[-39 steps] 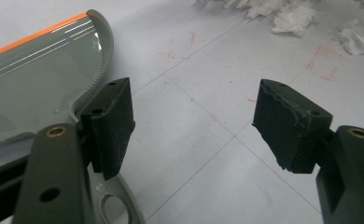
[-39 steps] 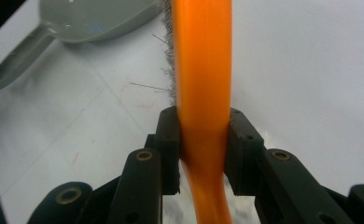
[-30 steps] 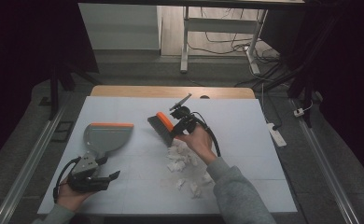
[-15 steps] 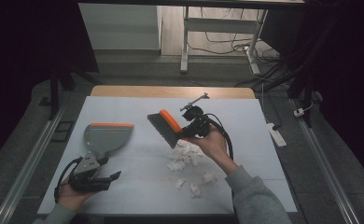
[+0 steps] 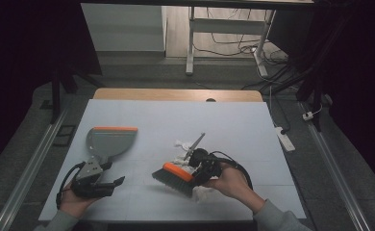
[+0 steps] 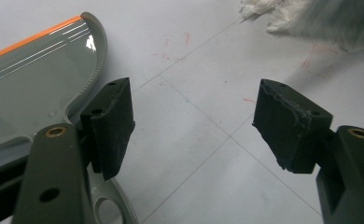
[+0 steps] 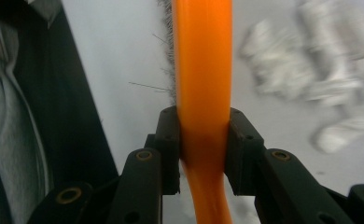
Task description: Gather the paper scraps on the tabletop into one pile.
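A hand brush with an orange back and grey bristles rests bristles-down on the white table, near the front edge. My right gripper is shut on its orange handle, jaws pressed on both sides. White crumpled paper scraps lie just beyond the brush, and more lie beside the hand. These scraps show blurred to the right of the handle. A grey dustpan with an orange lip lies at the left. My left gripper is open just in front of it, holding nothing.
The dustpan lies close against the left jaw in the left gripper view, with scraps and bristles farther off. A grey sleeve and the dark table edge show beside the right gripper. A power strip lies on the floor at right.
My right gripper has drawn the brush from the table's far middle toward the front edge, turning it and dragging scraps along. The left gripper and dustpan have stayed still.
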Motion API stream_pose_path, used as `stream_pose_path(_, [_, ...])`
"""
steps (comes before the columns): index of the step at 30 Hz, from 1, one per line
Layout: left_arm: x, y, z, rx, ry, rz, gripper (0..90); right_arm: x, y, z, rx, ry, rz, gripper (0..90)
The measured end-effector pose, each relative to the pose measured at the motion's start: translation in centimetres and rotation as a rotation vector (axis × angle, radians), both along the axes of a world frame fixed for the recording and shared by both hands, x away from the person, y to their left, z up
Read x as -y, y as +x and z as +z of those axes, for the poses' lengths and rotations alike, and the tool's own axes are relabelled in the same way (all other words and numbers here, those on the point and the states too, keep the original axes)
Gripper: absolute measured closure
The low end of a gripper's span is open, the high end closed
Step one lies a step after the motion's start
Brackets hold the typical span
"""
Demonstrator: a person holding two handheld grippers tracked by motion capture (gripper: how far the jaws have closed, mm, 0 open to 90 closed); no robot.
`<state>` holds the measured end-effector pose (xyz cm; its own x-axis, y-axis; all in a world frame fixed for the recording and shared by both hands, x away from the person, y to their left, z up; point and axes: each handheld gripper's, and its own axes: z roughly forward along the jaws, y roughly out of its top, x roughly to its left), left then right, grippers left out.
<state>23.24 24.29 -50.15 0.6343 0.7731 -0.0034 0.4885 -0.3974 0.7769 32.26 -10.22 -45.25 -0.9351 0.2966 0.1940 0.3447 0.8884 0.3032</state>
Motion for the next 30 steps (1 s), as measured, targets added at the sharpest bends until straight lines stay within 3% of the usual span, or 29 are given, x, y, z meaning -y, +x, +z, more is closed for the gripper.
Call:
stream_pose_path(2, [0.1,0.0,0.0,0.000,0.003,-0.001,29.6,-0.4,0.0,-0.4,0.022,-0.025,0.017,69.0])
stream_pose_path(3, [0.1,-0.1,0.0,0.001,0.003,-0.001,29.5,-0.5,0.3,-0.4,0.014,-0.032,0.002,69.0])
stream_pose_path(7, [0.0,-0.1,0.1,0.003,-0.001,0.001,29.6,-0.8,2.2,-0.3,0.077,-0.071,-0.031,69.0])
stream_pose_path(10, [-0.1,-0.1,0.0,0.003,-0.003,0.003,29.6,-0.7,3.5,0.2,0.147,-0.076,-0.073,69.1])
stream_pose_path(12, [-0.1,-0.1,0.0,0.003,-0.003,0.001,29.6,-0.3,4.0,0.8,0.180,-0.048,-0.091,69.1])
stream_pose_path(15, [-0.1,-0.2,0.0,0.004,-0.003,-0.001,29.6,0.4,3.6,2.1,0.177,0.027,-0.088,69.1])
stream_pose_path(19, [-0.1,-0.2,0.0,0.004,-0.003,0.001,29.6,1.6,2.1,3.7,0.158,0.087,-0.067,69.1])
stream_pose_path(24, [0.2,-0.2,0.2,0.007,0.001,-0.003,29.6,3.0,-0.5,4.1,0.120,0.076,0.001,69.1])
stream_pose_path(30, [0.5,0.0,0.1,0.002,0.008,-0.007,29.5,3.7,-2.6,1.8,0.061,-0.022,0.091,69.1])
